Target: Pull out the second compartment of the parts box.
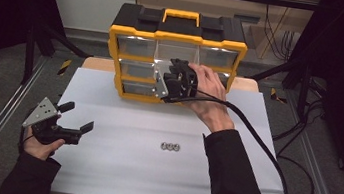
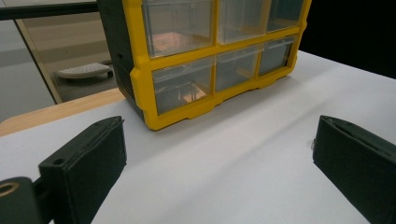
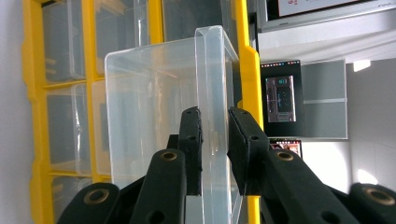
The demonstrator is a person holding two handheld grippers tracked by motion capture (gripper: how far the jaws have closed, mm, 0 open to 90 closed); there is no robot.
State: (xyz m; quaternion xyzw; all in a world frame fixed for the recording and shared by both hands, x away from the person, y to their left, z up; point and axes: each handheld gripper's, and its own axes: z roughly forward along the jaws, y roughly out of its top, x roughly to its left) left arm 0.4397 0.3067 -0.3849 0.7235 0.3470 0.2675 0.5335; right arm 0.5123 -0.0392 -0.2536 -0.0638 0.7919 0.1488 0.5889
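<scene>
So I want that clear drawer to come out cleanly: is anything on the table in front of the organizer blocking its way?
Nothing visible does. The right gripper is clamped on the clear drawer, and the table in front of the organizer is bare. The three small metal pieces lie nearer the person.

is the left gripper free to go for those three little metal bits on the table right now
Probably yes. The left gripper is open and holds nothing, and bare white table lies between it and the three small metal pieces. The right gripper is busy up at the organizer, shut on a clear drawer.
</scene>
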